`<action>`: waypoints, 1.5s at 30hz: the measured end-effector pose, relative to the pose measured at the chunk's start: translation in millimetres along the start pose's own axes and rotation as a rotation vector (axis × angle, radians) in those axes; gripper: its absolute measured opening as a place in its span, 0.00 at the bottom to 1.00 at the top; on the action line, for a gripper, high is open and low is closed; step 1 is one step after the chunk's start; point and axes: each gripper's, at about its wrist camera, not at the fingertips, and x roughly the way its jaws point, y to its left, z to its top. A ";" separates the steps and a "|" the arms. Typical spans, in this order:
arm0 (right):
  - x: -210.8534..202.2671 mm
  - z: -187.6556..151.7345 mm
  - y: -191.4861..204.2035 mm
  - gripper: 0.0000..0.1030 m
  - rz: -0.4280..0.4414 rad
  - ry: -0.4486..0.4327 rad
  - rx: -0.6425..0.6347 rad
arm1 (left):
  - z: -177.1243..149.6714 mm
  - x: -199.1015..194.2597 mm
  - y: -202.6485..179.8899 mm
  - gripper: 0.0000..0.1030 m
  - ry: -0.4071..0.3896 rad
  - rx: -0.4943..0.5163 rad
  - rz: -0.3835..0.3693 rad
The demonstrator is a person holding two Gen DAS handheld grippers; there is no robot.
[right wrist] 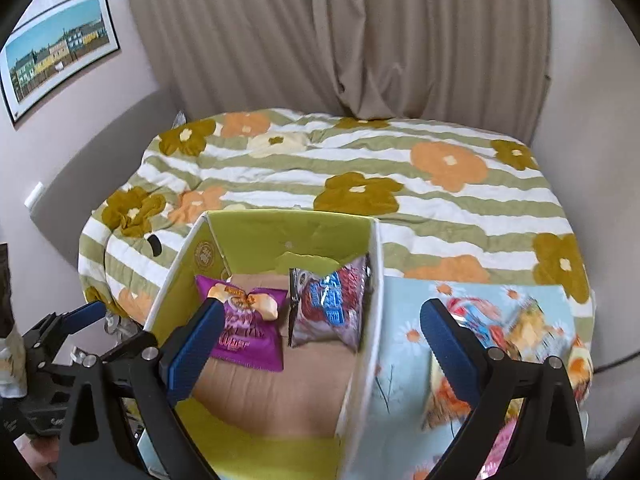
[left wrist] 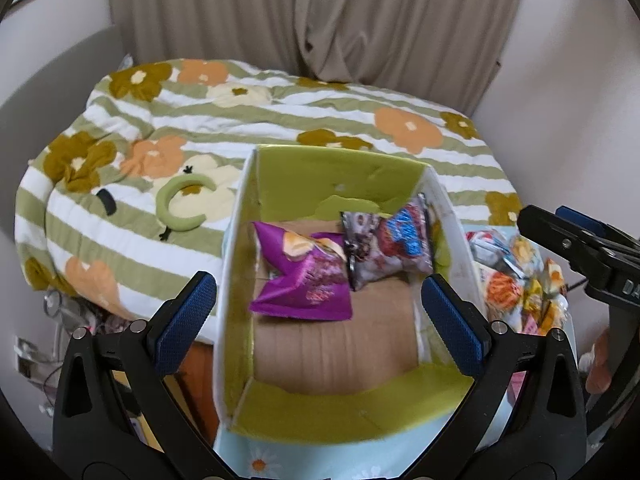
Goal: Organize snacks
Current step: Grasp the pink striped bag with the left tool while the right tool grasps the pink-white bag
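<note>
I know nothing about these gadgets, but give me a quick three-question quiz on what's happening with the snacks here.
1. True or false: the purple packet lies inside the box.
2. How many packets are in the box? A) one B) two C) four
3. Fill in: the loose pile of snacks lies outside the box, on its ____ side in both views.

Key:
1. True. It lies on the cardboard floor beside the silver and red packet.
2. B.
3. Right. The pile lies on a light blue flowered cloth, and both the left gripper and the right gripper are open and empty.
</note>
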 end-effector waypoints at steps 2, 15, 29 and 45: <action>-17.5 -10.2 -4.4 0.95 0.002 -0.022 0.011 | -8.4 -12.3 -10.7 0.99 -0.014 0.017 -0.002; -110.5 -90.6 -81.9 0.95 -0.014 -0.077 0.018 | -81.4 -66.7 -107.4 0.99 -0.047 -0.009 -0.016; -152.1 -183.9 -183.1 0.95 -0.011 -0.006 -0.012 | -145.7 -44.2 -237.6 0.99 0.033 0.064 -0.096; -105.1 -254.5 -230.8 0.95 -0.005 0.161 0.248 | -152.9 85.8 -348.7 0.99 0.299 0.508 -0.291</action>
